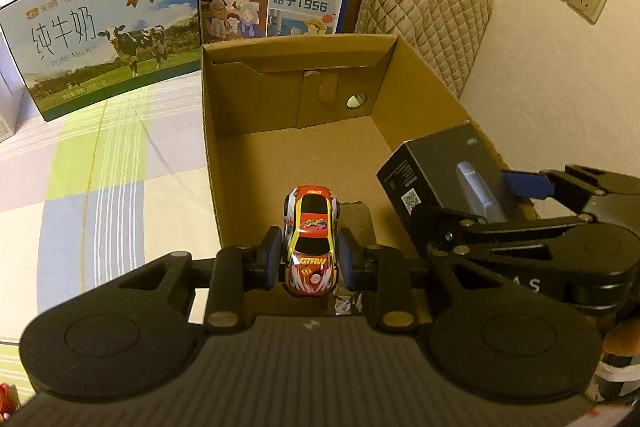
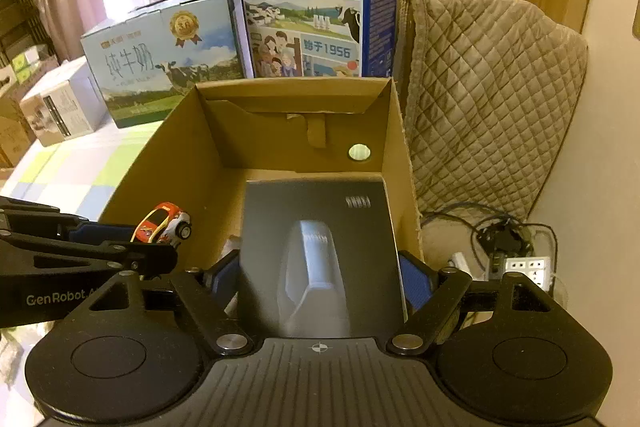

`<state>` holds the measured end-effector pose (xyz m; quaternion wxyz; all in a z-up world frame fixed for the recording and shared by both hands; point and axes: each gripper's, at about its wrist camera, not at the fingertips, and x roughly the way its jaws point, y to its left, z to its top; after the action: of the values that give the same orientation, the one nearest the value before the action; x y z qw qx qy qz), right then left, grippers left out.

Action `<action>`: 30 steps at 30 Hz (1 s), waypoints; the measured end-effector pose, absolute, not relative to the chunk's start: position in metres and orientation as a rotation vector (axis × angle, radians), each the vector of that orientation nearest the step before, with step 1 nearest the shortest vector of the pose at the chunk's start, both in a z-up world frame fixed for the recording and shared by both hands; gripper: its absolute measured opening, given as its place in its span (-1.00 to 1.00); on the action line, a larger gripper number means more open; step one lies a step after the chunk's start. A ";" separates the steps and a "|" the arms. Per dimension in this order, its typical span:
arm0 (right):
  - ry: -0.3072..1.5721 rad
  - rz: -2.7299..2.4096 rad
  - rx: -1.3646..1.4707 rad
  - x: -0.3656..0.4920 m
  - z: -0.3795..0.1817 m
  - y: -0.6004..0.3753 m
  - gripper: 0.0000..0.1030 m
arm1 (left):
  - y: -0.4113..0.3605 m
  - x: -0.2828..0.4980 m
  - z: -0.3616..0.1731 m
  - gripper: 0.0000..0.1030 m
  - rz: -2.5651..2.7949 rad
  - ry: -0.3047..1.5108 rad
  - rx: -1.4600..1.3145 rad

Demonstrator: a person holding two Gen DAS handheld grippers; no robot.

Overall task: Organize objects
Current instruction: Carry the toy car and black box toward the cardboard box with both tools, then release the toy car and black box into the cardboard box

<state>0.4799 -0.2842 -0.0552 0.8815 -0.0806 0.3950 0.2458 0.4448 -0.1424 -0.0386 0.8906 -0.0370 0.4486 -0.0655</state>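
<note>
Left tool (image 1: 310, 259) grips a small red-and-yellow toy racing car (image 1: 311, 241); right tool (image 2: 320, 281) clamps a dark grey rectangular product box (image 2: 320, 247) — both held over the open brown cardboard box (image 1: 256, 103).

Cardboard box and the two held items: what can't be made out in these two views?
- Near floor of the cardboard box: left wrist view, hidden behind the toy car and left tongs.
- Crumpled shiny item below the car: mostly covered, unidentifiable.
- Dark box: right wrist view, label text too small and blurred; it hides the box floor beneath, right tongs gripping it.
</note>
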 end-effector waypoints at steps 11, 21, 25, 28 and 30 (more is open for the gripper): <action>0.822 0.512 -0.172 0.482 -0.055 -0.285 0.52 | -0.144 0.448 -0.045 -0.52 -0.144 0.941 -0.080; 0.825 0.517 -0.165 0.481 -0.055 -0.286 0.52 | -0.142 0.448 -0.044 -0.39 -0.138 0.936 -0.087; 0.825 0.520 -0.159 0.479 -0.054 -0.286 0.52 | -0.141 0.447 -0.044 -0.29 -0.130 0.939 -0.091; 0.826 0.522 -0.157 0.480 -0.055 -0.287 0.52 | -0.140 0.445 -0.044 -0.27 -0.128 0.939 -0.091; 0.826 0.522 -0.151 0.478 -0.054 -0.288 0.52 | -0.141 0.446 -0.043 -0.26 -0.128 0.939 -0.091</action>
<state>0.4782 -0.2875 -0.0542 0.8802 -0.0727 0.3965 0.2506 0.4456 -0.1405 -0.0435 0.8889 -0.0438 0.4519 -0.0615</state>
